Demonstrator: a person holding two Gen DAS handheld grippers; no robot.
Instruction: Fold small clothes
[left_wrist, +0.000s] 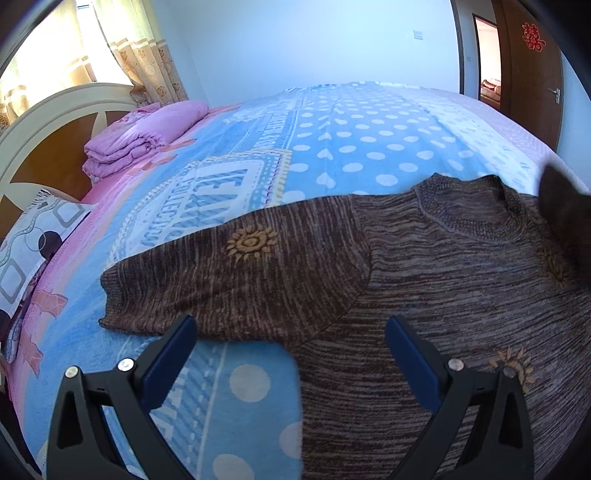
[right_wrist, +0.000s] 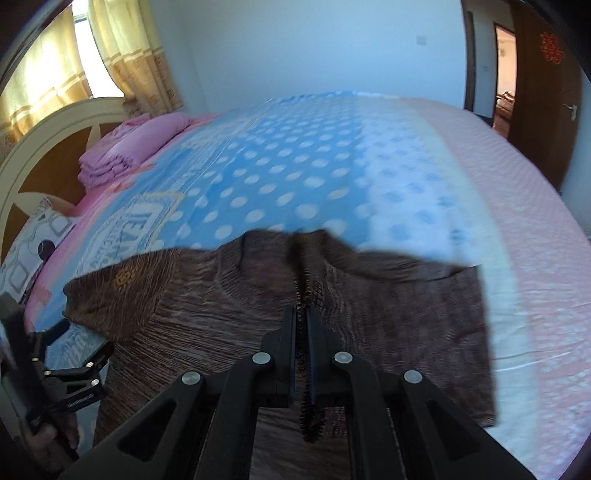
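The brown knit sweater (left_wrist: 424, 266) lies spread on the bed (left_wrist: 332, 147), collar toward the far side, its left sleeve (left_wrist: 229, 273) stretched out over the blue dotted blanket (left_wrist: 351, 140); the right hand-held gripper (right_wrist: 303, 314) is clamped tight on a pinch of the sweater's right-hand edge, and, judging from the cloth draped in front of its camera, carries that part inward over the body; the left hand-held gripper (left_wrist: 291, 328) hangs wide apart and empty above the sleeve's lower edge. To fold well, lay the carried edge flat along the body's midline before letting go; then take the sleeve near its cuff (left_wrist: 110, 295) and bring it across squarely, avoiding bunching at the armpit.
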